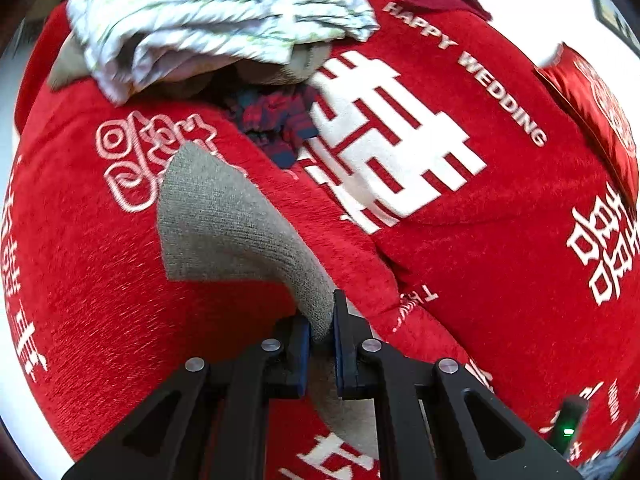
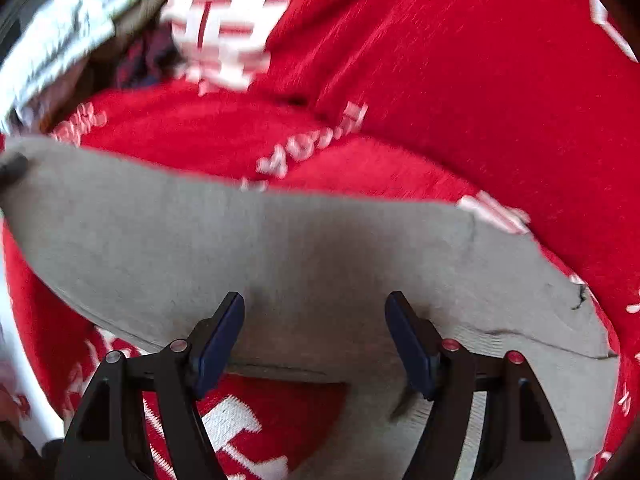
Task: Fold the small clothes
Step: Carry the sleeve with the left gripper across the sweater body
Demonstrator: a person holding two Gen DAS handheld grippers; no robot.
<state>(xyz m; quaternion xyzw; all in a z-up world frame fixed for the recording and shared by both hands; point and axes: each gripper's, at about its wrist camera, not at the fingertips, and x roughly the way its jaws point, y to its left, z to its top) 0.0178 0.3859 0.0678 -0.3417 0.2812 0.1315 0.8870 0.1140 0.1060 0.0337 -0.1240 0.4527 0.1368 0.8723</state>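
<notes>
Left gripper [image 1: 321, 338] clamped on the grey sock [image 1: 224, 220], jaws nearly together with a thin fold of the knit pinched between the blue pads [image 1: 306, 346]. From that pinch, sock rising up and away to the left, fanning out wide and ending in a squared-off edge over the red cloth [image 1: 500, 240]. Some of the same grey fabric also trailing down below the jaws, between the 2 arms. Over on the right wrist view, right gripper [image 2: 315, 334] spread wide, nothing held, pads [image 2: 222, 340] well apart. Sock [image 2: 280, 248] spread flat across the view right in front of those jaws, stretching from the far left edge to the lower right, with the gap between the fingers lined up on its middle. Fingertips looking like they sit over the sock's near part, but can't tell if touching it or just above it, pretty blurry there. Red cloth with white "HAPPY WEDDING" lettering and big white characters under everything. Farther back in the left view, a rumpled white printed cloth [image 1: 216, 20] piled on top of a tan piece [image 1: 308, 62], plus a dark plaid item [image 1: 276, 118] tucked just below them, all well apart from the sock.
</notes>
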